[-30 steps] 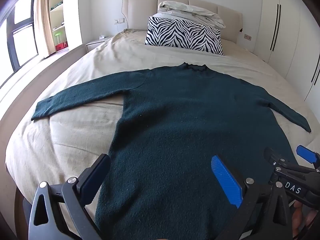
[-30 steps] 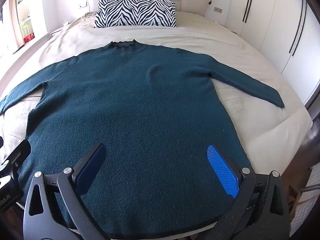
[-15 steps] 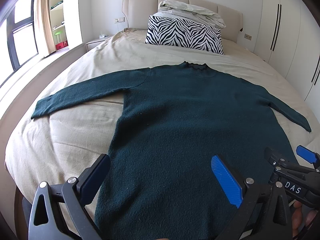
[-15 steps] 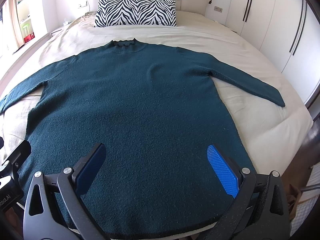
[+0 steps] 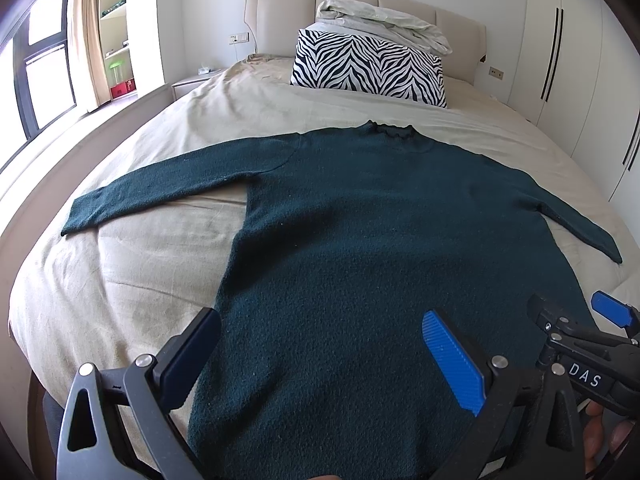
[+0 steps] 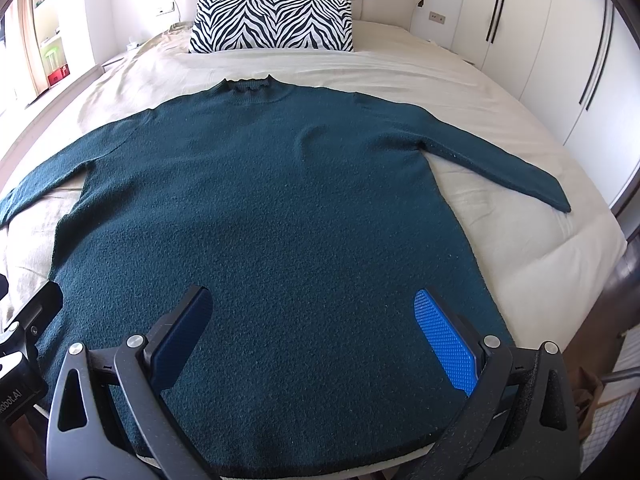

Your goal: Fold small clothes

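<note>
- On the bed [image 5: 132, 280], dark green sweater [image 5: 360, 248] lies flat, front up, both sleeves spread outward, collar toward the headboard
- Hem sits at the near edge of the bed; visible in right wrist view, sweater [image 6: 280, 208] fills the middle of the bedcover
- Left tongs [image 5: 320, 360] released, blue pads wide apart, hovering over the lower left part of the garment
- Right tongs [image 6: 316, 340] released too, pads spread above the hem area, nothing gripped
- Zebra-print pillow [image 5: 368, 66] stands at the headboard, crumpled white duvet [image 5: 380, 20] on top of it
</note>
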